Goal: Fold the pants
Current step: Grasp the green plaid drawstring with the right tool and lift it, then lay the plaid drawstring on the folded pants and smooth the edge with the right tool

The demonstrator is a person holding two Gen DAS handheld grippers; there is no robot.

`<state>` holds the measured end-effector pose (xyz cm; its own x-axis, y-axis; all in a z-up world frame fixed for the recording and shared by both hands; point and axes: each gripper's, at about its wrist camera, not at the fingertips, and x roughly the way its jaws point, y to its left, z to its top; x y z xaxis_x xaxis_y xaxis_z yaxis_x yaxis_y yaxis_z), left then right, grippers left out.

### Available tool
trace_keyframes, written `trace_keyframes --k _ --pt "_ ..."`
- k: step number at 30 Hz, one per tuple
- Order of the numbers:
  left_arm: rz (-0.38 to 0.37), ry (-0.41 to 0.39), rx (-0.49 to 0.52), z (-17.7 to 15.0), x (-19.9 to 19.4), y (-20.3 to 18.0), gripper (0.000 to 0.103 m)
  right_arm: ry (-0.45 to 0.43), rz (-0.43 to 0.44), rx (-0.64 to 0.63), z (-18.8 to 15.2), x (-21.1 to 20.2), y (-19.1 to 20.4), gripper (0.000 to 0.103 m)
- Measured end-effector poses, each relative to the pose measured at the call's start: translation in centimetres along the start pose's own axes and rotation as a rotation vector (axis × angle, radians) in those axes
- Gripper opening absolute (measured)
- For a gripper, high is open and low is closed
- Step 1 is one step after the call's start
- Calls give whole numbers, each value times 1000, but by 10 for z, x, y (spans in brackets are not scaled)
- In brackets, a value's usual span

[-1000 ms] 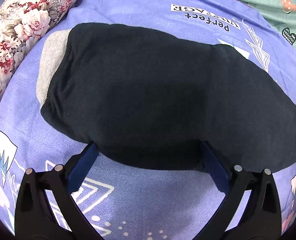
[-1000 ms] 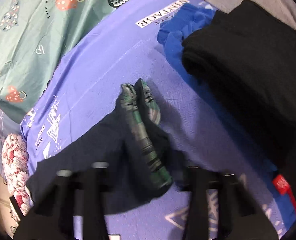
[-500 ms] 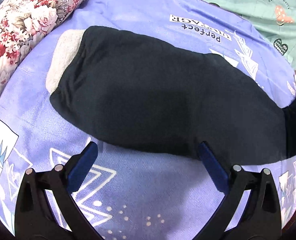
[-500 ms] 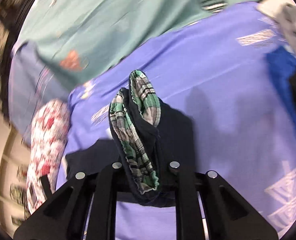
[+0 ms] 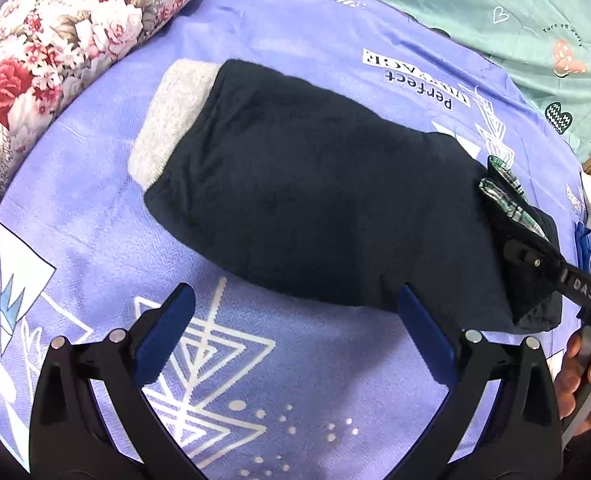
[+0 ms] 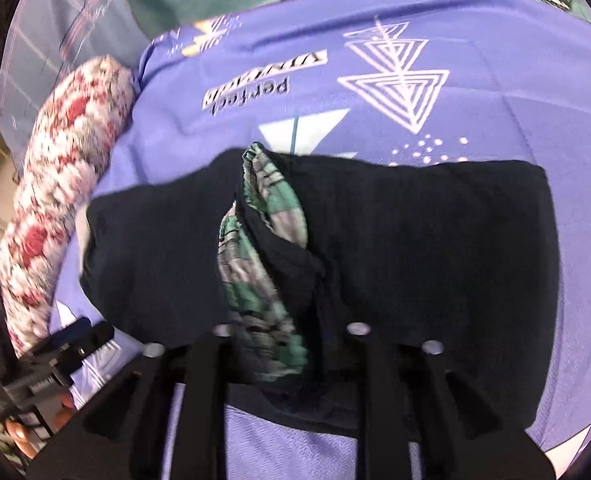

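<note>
Dark navy pants (image 5: 315,208) with a grey cuff (image 5: 171,120) lie on the purple bedsheet (image 5: 255,380). My left gripper (image 5: 295,320) is open and empty, just in front of the pants' near edge. My right gripper (image 6: 287,340) is shut on the waistband end with its green plaid lining (image 6: 255,280) and holds it lifted over the rest of the pants (image 6: 435,248). In the left wrist view that raised end (image 5: 515,216) shows at the right, with the right gripper's fingers (image 5: 535,260) clamped on it.
A floral bolster (image 5: 55,40) lies along the left edge of the bed, also in the right wrist view (image 6: 63,184). A teal patterned sheet (image 5: 495,8) lies behind. Folded clothes (image 5: 587,236) sit at the far right.
My right gripper has carried the waistband end up and over toward the cuff end. My left gripper has drawn back off the pants and stays open.
</note>
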<state>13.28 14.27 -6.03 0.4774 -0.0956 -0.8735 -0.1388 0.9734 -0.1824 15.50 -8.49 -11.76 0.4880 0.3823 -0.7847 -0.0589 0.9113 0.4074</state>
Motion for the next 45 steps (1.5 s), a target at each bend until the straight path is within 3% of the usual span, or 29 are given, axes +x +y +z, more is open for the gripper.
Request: trace_keyframes --k 1,2,4,7,9,10,13,16,18,20,23,28,32,35,37,40,42,45 --pt "-4 8 1 0 2 -1 101 10 18 -14 -3 -1 -3 59" --pt "-9 17 3 0 4 -3 101 25 51 -33 -4 0 1 65" --pt "-9 20 11 1 4 -7 101 61 110 -56 -4 -4 6 68" --pt "-2 0 30 2 -4 -14 101 74 254 6 0 -17 -3 67" --pt "2 -17 41 5 -12 -21 101 40 325 43 5 -34 -20 54" --pt "2 -24 47 6 -15 -25 101 6 307 55 8 -43 -31 43" --pt "-1 -45 75 11 -23 -45 101 -67 184 140 17 -55 -73 31" --pt "-14 -57 117 17 -24 -74 101 -108 108 215 23 -57 -111 28" --pt "-21 -56 135 20 -22 -90 101 -94 108 215 26 -50 -129 22" --pt "-20 -47 150 22 -18 -108 101 -95 79 220 28 -39 -141 0" --pt "-19 -43 159 25 -16 -126 101 -179 28 237 28 -41 -148 0" --pt "-25 -48 195 27 -15 -153 101 -155 50 131 17 -58 -128 12" --pt "-18 -6 239 25 2 -174 101 -38 65 79 8 -52 -123 30" --pt "63 27 242 20 20 -175 101 -22 47 18 -3 -60 -111 45" --pt "133 38 222 16 30 -165 101 -9 42 -11 -12 -62 -108 46" --pt "108 62 179 13 35 -147 101 7 23 -43 -27 -62 -109 47" --pt "83 73 166 11 36 -139 101 23 -73 -83 -37 -57 -112 50" --pt "72 89 157 9 39 -133 101 -2 -73 -107 -45 -62 -112 50"
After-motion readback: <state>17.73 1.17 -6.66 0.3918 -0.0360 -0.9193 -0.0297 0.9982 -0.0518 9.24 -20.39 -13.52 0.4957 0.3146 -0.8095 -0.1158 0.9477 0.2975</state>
